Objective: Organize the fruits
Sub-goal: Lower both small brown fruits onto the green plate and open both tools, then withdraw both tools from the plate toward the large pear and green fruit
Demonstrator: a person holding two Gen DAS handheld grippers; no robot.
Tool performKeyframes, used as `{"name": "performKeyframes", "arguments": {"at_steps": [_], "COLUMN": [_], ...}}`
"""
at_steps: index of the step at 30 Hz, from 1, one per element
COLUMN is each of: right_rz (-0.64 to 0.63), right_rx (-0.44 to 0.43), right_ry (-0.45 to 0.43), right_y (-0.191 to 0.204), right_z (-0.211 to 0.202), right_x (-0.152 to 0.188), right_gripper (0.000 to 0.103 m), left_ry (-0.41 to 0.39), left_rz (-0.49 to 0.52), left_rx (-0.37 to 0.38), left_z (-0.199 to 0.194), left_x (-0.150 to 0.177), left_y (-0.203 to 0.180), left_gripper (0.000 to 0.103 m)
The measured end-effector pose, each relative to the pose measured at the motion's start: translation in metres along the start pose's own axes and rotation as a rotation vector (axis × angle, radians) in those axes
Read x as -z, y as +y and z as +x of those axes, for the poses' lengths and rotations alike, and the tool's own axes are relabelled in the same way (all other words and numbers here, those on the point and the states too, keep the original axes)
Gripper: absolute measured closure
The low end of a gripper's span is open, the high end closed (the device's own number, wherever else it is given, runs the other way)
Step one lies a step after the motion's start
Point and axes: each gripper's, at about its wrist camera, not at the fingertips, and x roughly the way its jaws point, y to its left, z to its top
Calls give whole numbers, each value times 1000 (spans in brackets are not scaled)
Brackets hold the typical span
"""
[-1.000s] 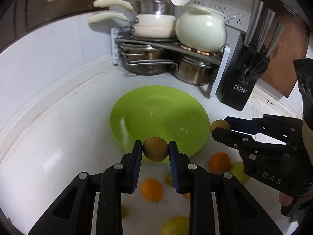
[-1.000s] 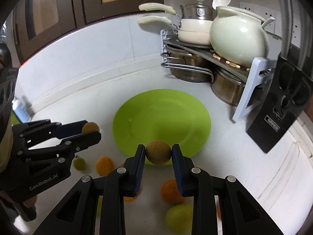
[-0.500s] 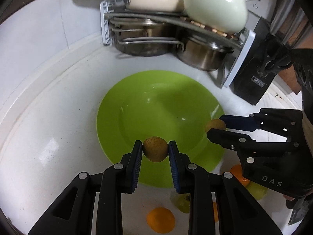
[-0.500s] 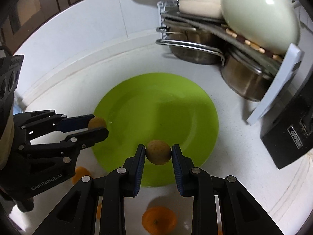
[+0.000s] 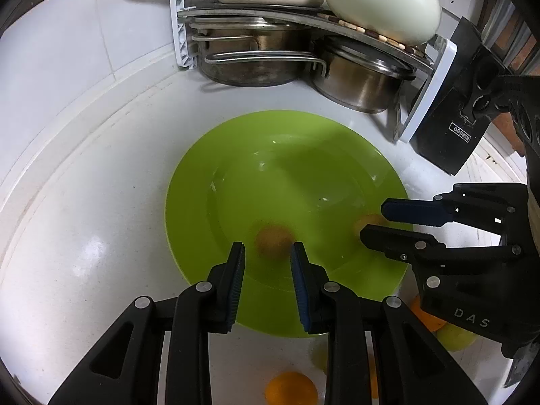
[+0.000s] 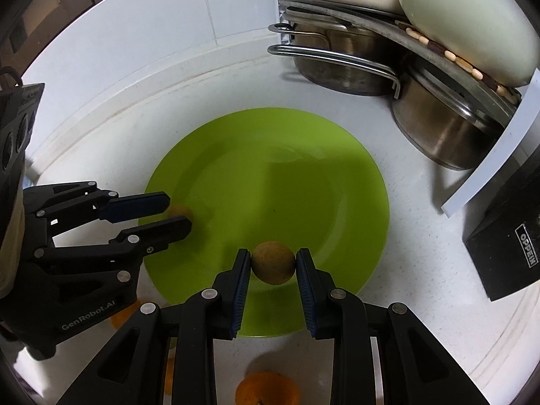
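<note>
A lime-green plate (image 5: 184,185) (image 6: 337,168) lies on the white counter under both grippers. My left gripper (image 5: 266,249) (image 6: 177,214) hangs over the plate's near side. Its small brown fruit (image 5: 271,241) is a blur at the fingertips, narrower than the gap, with neither pad pressing on it. My right gripper (image 6: 273,253) (image 5: 373,220) is shut on a second brown fruit (image 6: 273,266), sharp between its pads over the plate's near rim. Loose oranges (image 5: 290,388) (image 6: 266,388) and a yellow-green fruit (image 5: 455,337) lie on the counter below the grippers.
Behind the plate a rack holds steel pots (image 5: 263,64) (image 6: 438,128) below and a cream pan and white pot (image 5: 381,0) on top. A black knife block (image 5: 462,118) (image 6: 506,236) stands to the right. A tiled wall curves along the left.
Both grippers have come forward and down from the loose fruit to over the plate. The left gripper's fruit, first sharp between the pads, is now a blur at the fingertips.
</note>
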Motion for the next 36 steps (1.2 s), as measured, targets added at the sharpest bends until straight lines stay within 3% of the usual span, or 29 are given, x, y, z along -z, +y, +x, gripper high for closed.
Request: {"name": "performKeyframes", "arguments": {"at_steps": [11, 21, 27, 36], "right_rz": [18, 20, 24, 26], "right_rx": [3, 38, 39, 69], "right_ry": [-38, -167, -224, -304], "right_y": [2, 10, 19, 34], "right_z": [-14, -59, -86, -122], "right_x": [5, 20, 33, 55], "right_gripper": [73, 73, 73, 53], "left_ry": [-63, -157, -213, -291], "left_rz": [13, 10, -4, -21], "left_rx": [-5, -29, -44, -70], "left_z": [-21, -66, -100, -141], "left_x": [7, 18, 29, 54], "left_y": [-3, -12, -20, -29], "left_gripper": [70, 64, 54, 38]}}
